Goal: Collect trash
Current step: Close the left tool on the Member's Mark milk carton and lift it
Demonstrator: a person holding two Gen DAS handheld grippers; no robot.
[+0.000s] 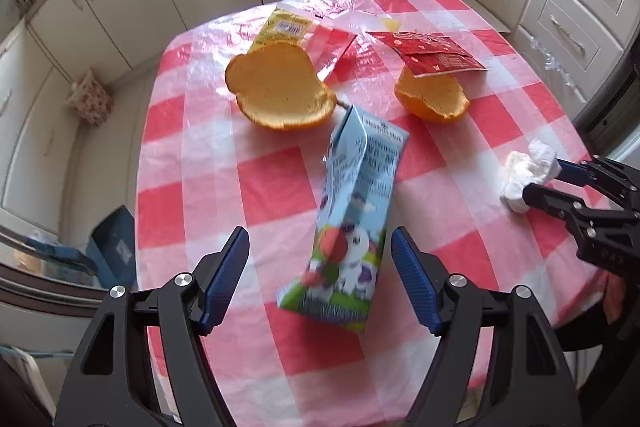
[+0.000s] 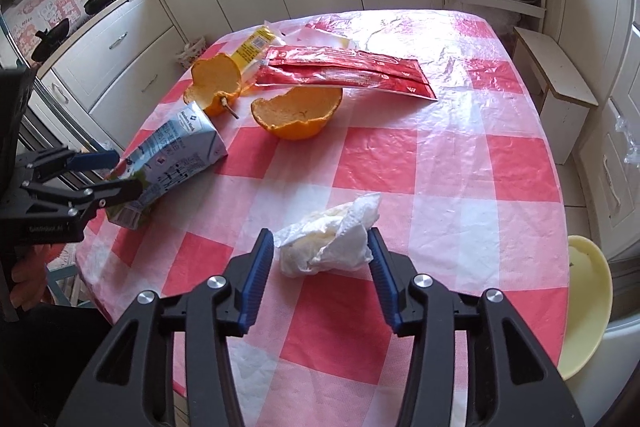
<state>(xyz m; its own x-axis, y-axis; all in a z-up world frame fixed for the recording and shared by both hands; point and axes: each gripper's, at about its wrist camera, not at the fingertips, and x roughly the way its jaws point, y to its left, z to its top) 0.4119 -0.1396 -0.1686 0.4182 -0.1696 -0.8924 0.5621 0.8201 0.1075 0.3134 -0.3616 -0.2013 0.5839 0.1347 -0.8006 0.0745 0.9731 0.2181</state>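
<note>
A crushed blue milk carton (image 1: pixel 352 195) with a cartoon print lies on the red-and-white checked tablecloth (image 1: pixel 240 187). It lies between the fingers of my left gripper (image 1: pixel 318 231), which is open with a gap on each side. A crumpled white tissue (image 2: pixel 328 239) sits between the blue pads of my right gripper (image 2: pixel 320 231); the pads stand close beside it without squeezing it. Beyond lie two orange peel halves (image 1: pixel 280 91) (image 1: pixel 432 99), red wrappers (image 1: pixel 436 55) and a yellow packet (image 1: pixel 282 29). The right wrist view shows the left gripper (image 2: pixel 127 171) at the carton (image 2: pixel 176 147).
The table is ringed by cream kitchen cabinets. A pale yellow stool (image 2: pixel 588 299) stands off the table's right edge and a white bench (image 2: pixel 556 75) stands further back. A blue box (image 1: pixel 114 243) sits on the floor at the left.
</note>
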